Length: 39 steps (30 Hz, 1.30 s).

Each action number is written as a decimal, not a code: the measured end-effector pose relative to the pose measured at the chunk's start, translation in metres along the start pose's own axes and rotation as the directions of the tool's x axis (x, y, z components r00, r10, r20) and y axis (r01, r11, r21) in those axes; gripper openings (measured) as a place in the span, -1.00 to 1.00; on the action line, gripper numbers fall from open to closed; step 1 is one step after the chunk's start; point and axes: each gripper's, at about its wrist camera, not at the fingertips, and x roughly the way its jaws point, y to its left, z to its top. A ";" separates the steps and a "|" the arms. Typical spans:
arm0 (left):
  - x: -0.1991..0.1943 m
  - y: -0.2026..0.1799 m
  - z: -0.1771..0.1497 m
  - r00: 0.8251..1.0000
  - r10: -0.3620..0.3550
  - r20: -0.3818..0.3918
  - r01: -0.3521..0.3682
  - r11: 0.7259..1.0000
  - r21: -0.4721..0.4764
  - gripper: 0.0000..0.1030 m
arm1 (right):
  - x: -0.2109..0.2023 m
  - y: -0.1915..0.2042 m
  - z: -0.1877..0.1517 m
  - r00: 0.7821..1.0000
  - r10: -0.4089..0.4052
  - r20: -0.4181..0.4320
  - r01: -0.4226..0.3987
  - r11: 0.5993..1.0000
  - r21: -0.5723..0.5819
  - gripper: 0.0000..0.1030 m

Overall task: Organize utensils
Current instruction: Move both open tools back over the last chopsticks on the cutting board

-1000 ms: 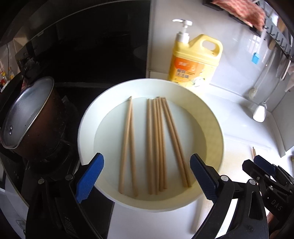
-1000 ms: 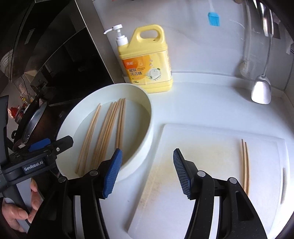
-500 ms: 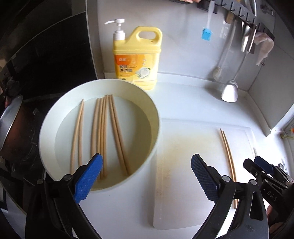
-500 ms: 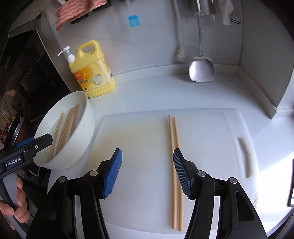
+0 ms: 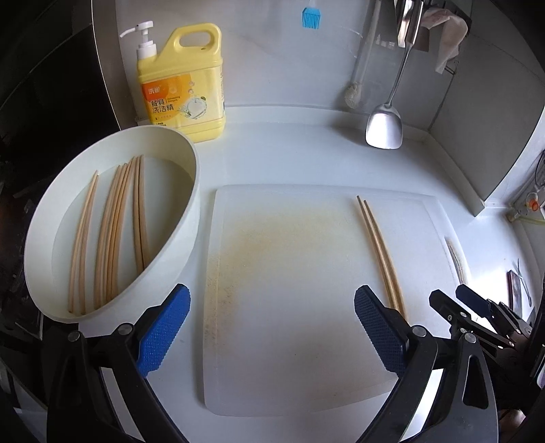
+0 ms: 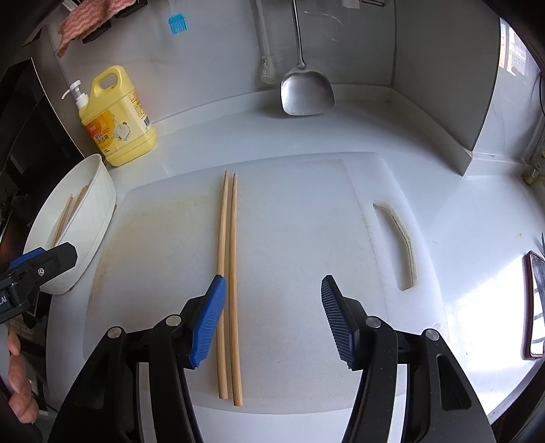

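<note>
My right gripper (image 6: 272, 317) hangs low over the near end of the cutting board (image 6: 306, 221), jaws apart, nothing held. The pair of chopsticks (image 6: 229, 272) lies side by side on the board, running away from me, near ends just inside the left jaw. My left gripper (image 5: 269, 327) is over the board's left half, jaws wide apart, empty too; the same pair (image 5: 378, 248) sits by its right jaw.

Left of the board, just beside its edge, is the white bowl (image 5: 177, 238) with more chopsticks (image 5: 112, 231) lying flat on its bottom, roughly parallel. I'd say the job is pairing them out onto the board, one pair done, most left.

Handling, my guess: light, stiff, thin wooden sticks, round enough to roll and to slip sideways out of the pads. Lying flat they're hard to get under. I'd pinch across the width near the thicker end, maybe mid-length for balance, and the bowl wall will crowd the jaws.

Further back on the surface: yellow soap bottle (image 5: 182, 85) against the wall, metal spatula (image 6: 306, 90) hanging, blue brush (image 5: 310, 18) above.
</note>
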 end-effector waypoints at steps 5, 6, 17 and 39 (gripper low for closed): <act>0.007 -0.006 -0.005 1.000 0.002 -0.007 -0.002 1.000 -0.009 0.85 | 0.014 0.005 -0.001 1.000 0.010 -0.010 -0.010 1.000 -0.015 0.08; 0.008 -0.007 -0.005 1.000 0.006 -0.008 -0.006 1.000 -0.009 0.85 | 0.016 0.006 -0.001 1.000 0.012 -0.010 -0.012 1.000 -0.017 0.08; 0.019 -0.011 -0.008 0.999 0.011 -0.032 -0.011 1.000 -0.001 0.85 | 0.032 0.009 -0.001 1.000 -0.009 -0.009 0.009 0.999 -0.035 0.08; 0.029 -0.014 -0.010 0.999 0.009 -0.051 -0.010 1.000 -0.018 0.85 | 0.036 0.030 -0.004 0.997 -0.077 0.019 0.079 0.982 -0.172 0.08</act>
